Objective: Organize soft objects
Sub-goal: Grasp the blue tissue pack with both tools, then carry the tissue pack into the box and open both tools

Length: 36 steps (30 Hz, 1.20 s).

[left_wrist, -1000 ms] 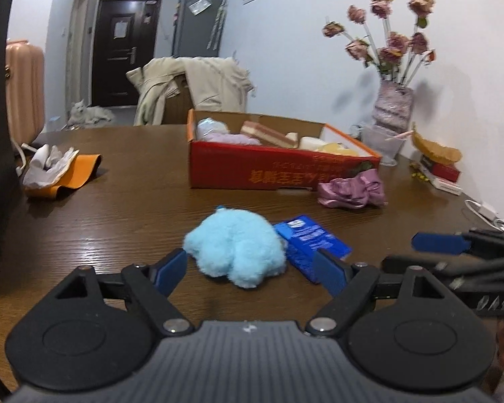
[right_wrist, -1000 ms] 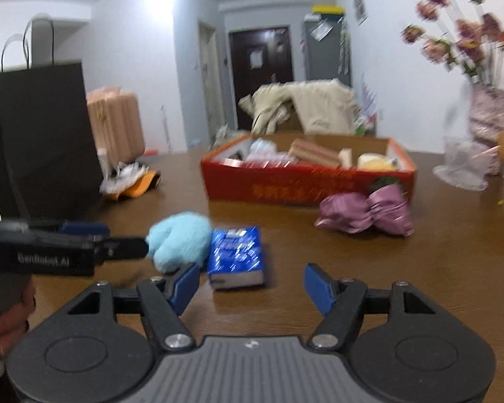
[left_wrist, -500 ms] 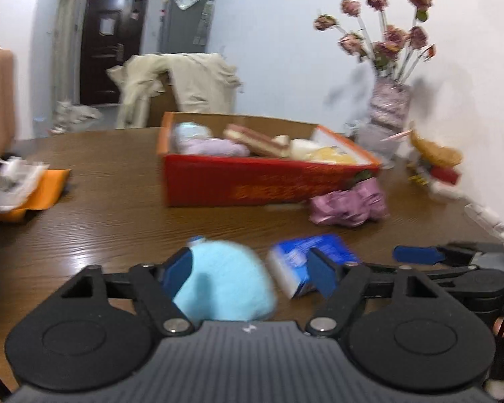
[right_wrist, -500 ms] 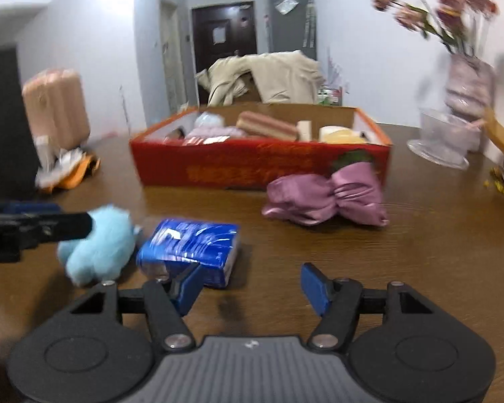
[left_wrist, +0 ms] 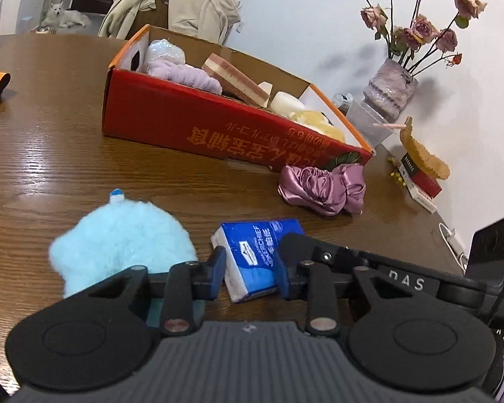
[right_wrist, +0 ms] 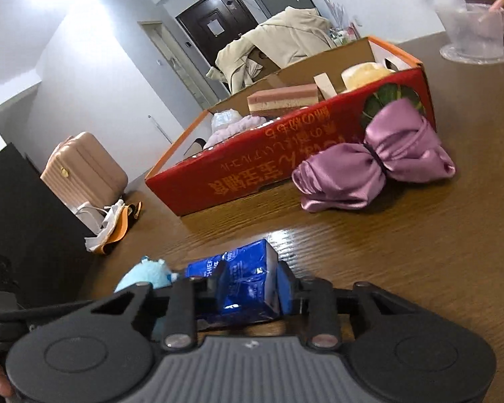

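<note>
A blue tissue pack lies on the wooden table, next to a fluffy light-blue plush. My right gripper is shut on the tissue pack. In the left wrist view my left gripper's jaws are narrowed around the near end of the same pack; whether they press it I cannot tell. The plush sits left of it. A purple satin bow lies in front of the red cardboard box, which holds several soft items. The bow and box also show in the right wrist view.
A vase of dried roses and a clear cup stand at the right by the wall. A red-and-white packet lies near the table edge. An orange-and-white bundle and a black bag are at the left.
Both grippers have tilted and moved in on the blue tissue pack. The right gripper has closed on it. The left gripper's jaws have narrowed and shifted right, off the plush.
</note>
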{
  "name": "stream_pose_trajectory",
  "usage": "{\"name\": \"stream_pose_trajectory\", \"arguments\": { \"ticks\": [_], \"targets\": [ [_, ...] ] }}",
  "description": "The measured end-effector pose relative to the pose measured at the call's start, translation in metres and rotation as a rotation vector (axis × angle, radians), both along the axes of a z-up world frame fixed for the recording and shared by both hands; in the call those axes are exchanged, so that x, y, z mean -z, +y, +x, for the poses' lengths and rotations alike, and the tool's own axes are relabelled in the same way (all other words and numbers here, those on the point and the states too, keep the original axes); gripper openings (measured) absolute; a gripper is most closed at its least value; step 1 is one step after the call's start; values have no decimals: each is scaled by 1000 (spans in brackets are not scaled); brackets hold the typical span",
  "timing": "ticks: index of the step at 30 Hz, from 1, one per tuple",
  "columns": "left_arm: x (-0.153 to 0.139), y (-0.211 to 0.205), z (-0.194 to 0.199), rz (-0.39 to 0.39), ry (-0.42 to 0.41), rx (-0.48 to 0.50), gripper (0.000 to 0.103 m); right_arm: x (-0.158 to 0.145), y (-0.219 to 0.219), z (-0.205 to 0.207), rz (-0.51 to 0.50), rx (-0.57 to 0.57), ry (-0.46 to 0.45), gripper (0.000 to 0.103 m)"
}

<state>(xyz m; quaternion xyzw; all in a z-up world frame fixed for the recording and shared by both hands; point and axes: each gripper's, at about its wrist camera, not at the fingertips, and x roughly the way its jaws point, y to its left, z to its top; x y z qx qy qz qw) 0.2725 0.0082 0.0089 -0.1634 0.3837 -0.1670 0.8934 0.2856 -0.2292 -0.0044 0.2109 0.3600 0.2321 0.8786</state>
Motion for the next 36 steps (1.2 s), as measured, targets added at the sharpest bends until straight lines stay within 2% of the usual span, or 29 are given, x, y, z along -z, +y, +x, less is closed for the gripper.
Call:
{"name": "stream_pose_trajectory", "arguments": {
  "ticks": [4,8,12,15,20,23,25,26,29,33,36],
  "targets": [
    [-9,-3,-2,-32,-17,-16,26,-6,-7,-8,9,10,-3,25],
    [-46,-6,7,-46,-100,-10,26,-45,-14,-7,19,18,-121,25],
    [-81,-11,61,-49,-132,2,26,-80,-15,39,-12,13,-211,25],
    [-90,-21,118,-38,-122,-1,27,-94,-14,90,-47,24,-233,24],
    [-67,-43,202,-12,-31,-12,27,-80,-22,178,-82,59,-120,24],
    [-38,-59,240,4,51,-6,26,-57,-25,211,-145,94,-56,24],
    [-19,-67,256,22,96,2,25,-42,-24,222,-217,117,-27,19],
    [-12,-67,259,23,105,-2,25,-37,-22,224,-248,128,-34,12],
    [-15,-65,254,1,67,24,26,-36,-16,220,-311,127,-76,17],
    [-43,-59,232,28,-23,40,26,-46,-17,210,-324,135,-113,18],
    [-71,-49,209,58,-83,35,26,-68,-23,193,-309,140,-163,18]
  ]
}}
